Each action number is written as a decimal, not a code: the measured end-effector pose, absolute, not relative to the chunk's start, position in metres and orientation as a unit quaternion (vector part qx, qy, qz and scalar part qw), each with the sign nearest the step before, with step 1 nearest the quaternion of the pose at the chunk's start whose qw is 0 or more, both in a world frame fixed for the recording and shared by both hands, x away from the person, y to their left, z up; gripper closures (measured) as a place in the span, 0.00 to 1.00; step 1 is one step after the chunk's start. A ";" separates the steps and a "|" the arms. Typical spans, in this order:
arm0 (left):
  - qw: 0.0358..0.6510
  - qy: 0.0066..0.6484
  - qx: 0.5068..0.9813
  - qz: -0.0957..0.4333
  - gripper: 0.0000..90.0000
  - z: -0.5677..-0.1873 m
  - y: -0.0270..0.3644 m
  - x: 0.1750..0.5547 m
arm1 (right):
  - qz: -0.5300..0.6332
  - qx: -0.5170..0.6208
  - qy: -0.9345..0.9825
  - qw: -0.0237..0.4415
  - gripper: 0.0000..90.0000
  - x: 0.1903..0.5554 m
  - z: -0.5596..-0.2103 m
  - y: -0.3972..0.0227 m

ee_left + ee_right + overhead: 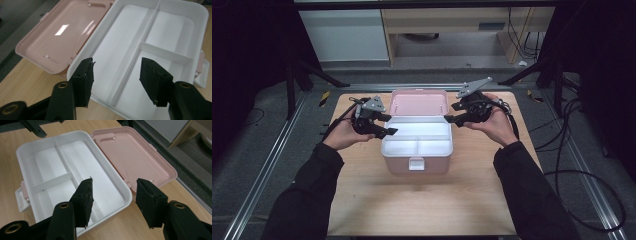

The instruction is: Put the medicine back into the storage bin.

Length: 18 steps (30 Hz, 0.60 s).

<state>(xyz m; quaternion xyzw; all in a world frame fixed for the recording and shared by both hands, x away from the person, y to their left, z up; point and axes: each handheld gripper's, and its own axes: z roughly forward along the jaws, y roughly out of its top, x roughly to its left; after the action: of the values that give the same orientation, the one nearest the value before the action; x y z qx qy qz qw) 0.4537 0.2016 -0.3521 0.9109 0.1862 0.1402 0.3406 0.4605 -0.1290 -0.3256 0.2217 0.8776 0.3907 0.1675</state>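
The pink plastic storage box (417, 160) sits mid-table, its pink lid (418, 103) thrown back toward 12 o'clock, white divided tray (417, 139) exposed; left gripper (388, 124) at 9 o'clock and right gripper (450, 113) at 3, both gaping and empty; probably best to pinch opposite tray rims evenly and lift level.

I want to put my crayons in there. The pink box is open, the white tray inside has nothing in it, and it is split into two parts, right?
Almost. The pink box is open, with its lid laid back, and the white tray holds nothing, but its dividers split it into three parts, not two: one long part and two smaller ones. The right gripper view shows this best.
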 end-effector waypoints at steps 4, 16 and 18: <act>0.306 0.166 0.926 0.143 0.56 -0.359 0.197 0.457 | 0.372 0.198 0.893 0.156 0.57 0.464 -0.326 -0.122; 0.245 0.144 0.953 0.107 0.75 -0.370 0.191 0.465 | 0.287 0.139 0.942 0.108 0.71 0.468 -0.351 -0.093; 0.237 0.141 0.956 0.104 0.78 -0.372 0.191 0.466 | 0.274 0.136 0.946 0.103 0.73 0.469 -0.356 -0.091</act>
<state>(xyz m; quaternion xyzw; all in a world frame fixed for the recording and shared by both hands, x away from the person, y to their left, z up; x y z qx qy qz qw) 0.4664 0.1907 -0.3721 0.9556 0.1410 0.1044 0.2368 0.4695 -0.0910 -0.3560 0.1361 0.9465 0.2741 0.1028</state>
